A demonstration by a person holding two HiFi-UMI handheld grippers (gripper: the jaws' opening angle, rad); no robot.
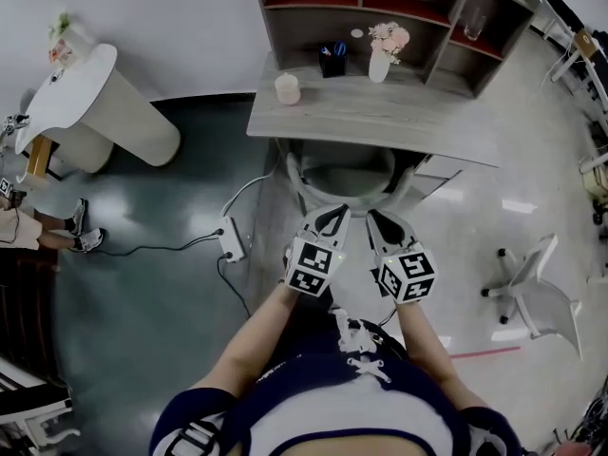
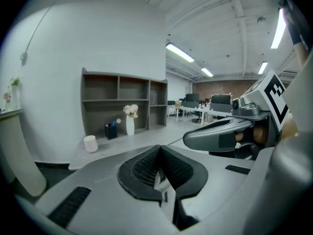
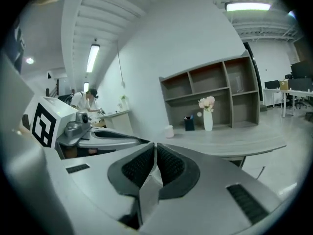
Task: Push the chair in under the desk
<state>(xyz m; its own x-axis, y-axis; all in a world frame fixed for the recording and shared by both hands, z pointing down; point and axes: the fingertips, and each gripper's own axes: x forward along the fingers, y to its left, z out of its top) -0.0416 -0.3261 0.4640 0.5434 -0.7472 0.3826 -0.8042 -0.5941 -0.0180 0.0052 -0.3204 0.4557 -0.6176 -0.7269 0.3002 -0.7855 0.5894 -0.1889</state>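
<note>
In the head view the chair (image 1: 347, 177), pale frame and grey seat, sits mostly under the grey desk (image 1: 380, 122) with its shelf unit. My two grippers are side by side at the chair's near edge. The left gripper (image 1: 334, 215) has its jaws closed together, with nothing clearly gripped. The right gripper (image 1: 373, 217) is shut too, its tips over the chair's rim; contact cannot be told. In the left gripper view the black pads (image 2: 142, 168) meet, and the desk top (image 2: 137, 143) lies ahead. The right gripper view shows its pads (image 3: 139, 165) nearly touching, facing the desk (image 3: 230, 141).
A candle (image 1: 287, 88), a pen cup (image 1: 332, 62) and a vase of flowers (image 1: 382, 55) stand on the desk. A power strip (image 1: 231, 239) with cables lies on the floor left of the chair. A white counter (image 1: 104, 112) is far left, another office chair (image 1: 532, 288) at right.
</note>
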